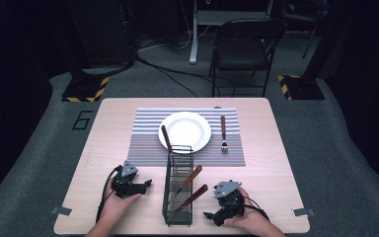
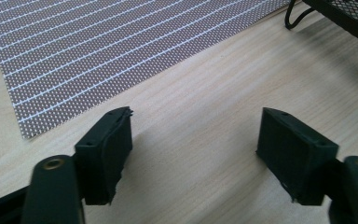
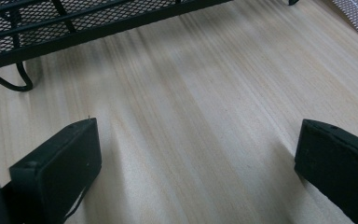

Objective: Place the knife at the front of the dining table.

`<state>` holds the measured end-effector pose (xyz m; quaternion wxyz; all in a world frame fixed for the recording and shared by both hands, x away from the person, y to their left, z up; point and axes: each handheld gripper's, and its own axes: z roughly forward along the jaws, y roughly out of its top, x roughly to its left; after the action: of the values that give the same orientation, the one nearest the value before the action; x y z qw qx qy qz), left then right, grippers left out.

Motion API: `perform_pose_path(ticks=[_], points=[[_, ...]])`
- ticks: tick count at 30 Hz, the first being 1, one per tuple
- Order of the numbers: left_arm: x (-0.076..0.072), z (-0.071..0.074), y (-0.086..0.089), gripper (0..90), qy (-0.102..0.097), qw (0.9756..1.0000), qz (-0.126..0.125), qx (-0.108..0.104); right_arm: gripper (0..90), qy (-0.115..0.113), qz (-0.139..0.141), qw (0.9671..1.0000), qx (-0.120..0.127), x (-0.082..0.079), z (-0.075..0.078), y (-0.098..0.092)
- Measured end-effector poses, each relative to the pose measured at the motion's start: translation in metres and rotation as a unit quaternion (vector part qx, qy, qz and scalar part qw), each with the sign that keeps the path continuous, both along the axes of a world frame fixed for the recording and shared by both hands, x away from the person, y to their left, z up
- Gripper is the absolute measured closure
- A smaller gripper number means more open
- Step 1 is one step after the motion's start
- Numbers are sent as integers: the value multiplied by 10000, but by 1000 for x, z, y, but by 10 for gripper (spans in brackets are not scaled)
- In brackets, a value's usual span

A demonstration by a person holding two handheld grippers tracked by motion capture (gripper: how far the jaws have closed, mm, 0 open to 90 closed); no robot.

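A black wire cutlery rack [image 1: 178,185] stands at the table's near middle with two wooden-handled utensils [image 1: 190,178] leaning out of it. On the striped placemat [image 1: 148,136] sits a white plate [image 1: 184,131], with a wooden-handled utensil [image 1: 166,138] lying on its left rim. A fork [image 1: 223,133] lies to the right of the plate. My left gripper [image 1: 147,184] rests left of the rack, open and empty [image 2: 193,140]. Right of the rack, my right gripper [image 1: 208,216] is open over bare wood [image 3: 196,154]. The rack's mesh edge [image 3: 74,23] shows in the right gripper view.
The light wooden table [image 1: 256,163] has free room on both sides of the rack. The placemat's corner [image 2: 74,60] and the rack's foot [image 2: 298,18] show in the left gripper view. A folding chair [image 1: 244,47] stands beyond the far edge.
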<state>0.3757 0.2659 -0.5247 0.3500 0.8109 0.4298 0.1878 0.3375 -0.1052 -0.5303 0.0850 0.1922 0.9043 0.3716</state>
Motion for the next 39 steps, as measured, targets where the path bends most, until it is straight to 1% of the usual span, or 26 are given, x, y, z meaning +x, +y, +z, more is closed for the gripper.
perform_pose_path(ticks=[1,3,4,5,6,8,9,11,12,14,15,16,18,19,20,21,23,24,26,27,28,29,30,35,37,39], points=[[0,1,1,290,66,10000,0,-19,0,-2,0,10000,0,0,0,0],[0,2,1,307,96,9999,12,-26,0,-3,2,10000,0,0,0,0],[-1,3,1,333,190,9997,36,-154,0,0,-4,10000,-1,0,0,0],[-1,3,1,334,190,9997,36,-154,0,2,-6,10000,-3,0,0,0],[-2,5,2,335,243,9994,93,-249,0,34,-19,10000,-9,-1,0,0],[-3,7,1,349,251,9993,98,-275,0,31,-17,10000,-9,-1,0,0],[-4,9,1,364,208,9994,98,-275,0,84,-67,9999,-1,-2,0,0],[-6,17,2,383,167,9992,106,-339,0,82,-64,9999,-1,-2,0,0],[-7,20,2,394,167,9991,130,-363,0,84,-65,9999,0,-2,0,0],[-8,25,3,412,187,9984,155,-506,0,83,-65,9999,-1,-2,0,0],[-8,25,3,423,187,9984,155,-506,0,83,-65,9999,-1,-2,0,0],[-9,32,4,434,179,9982,164,-551,0,82,-64,9999,-2,-2,0,0],[-10,39,4,441,119,9981,163,-580,0,84,-65,9999,-2,-2,0,0],[-10,39,4,442,119,9981,163,-580,0,84,-65,9999,-2,-2,0,0],[-9,46,4,442,142,9978,204,-617,0,84,-65,9999,-2,-2,0,0],[-9,46,4,442,142,9978,204,-617,0,84,-65,9999,-2,-2,0,0],[-9,54,5,442,74,9976,236,-654,0,84,-66,9999,-2,-2,0,0],[-9,54,5,442,74,9976,236,-654,0,84,-66,9999,-2,-2,0,0],[-8,62,5,444,12,9970,254,-729,0,84,-66,9999,-2,-2,0,0],[-8,62,5,444,12,9970,254,-729,0,84,-66,9999,-2,-2,0,0],[-8,67,3,444,-68,9968,269,-749,0,83,-64,9999,-1,-2,0,0],[-8,70,2,444,-84,9968,221,-765,0,84,-65,9999,-2,-2,0,0],[-8,70,2,449,-84,9968,221,-765,0,83,-65,9999,-2,-2,0,0],[-5,85,-5,476,-76,9962,104,-860,0,84,-66,9999,-2,-2,0,0],[-3,89,-9,498,-24,9968,76,-798,0,83,-66,9999,-1,-2,0,0],[-3,91,-10,512,-53,9969,82,-775,0,83,-66,9999,-1,-2,0,0]])
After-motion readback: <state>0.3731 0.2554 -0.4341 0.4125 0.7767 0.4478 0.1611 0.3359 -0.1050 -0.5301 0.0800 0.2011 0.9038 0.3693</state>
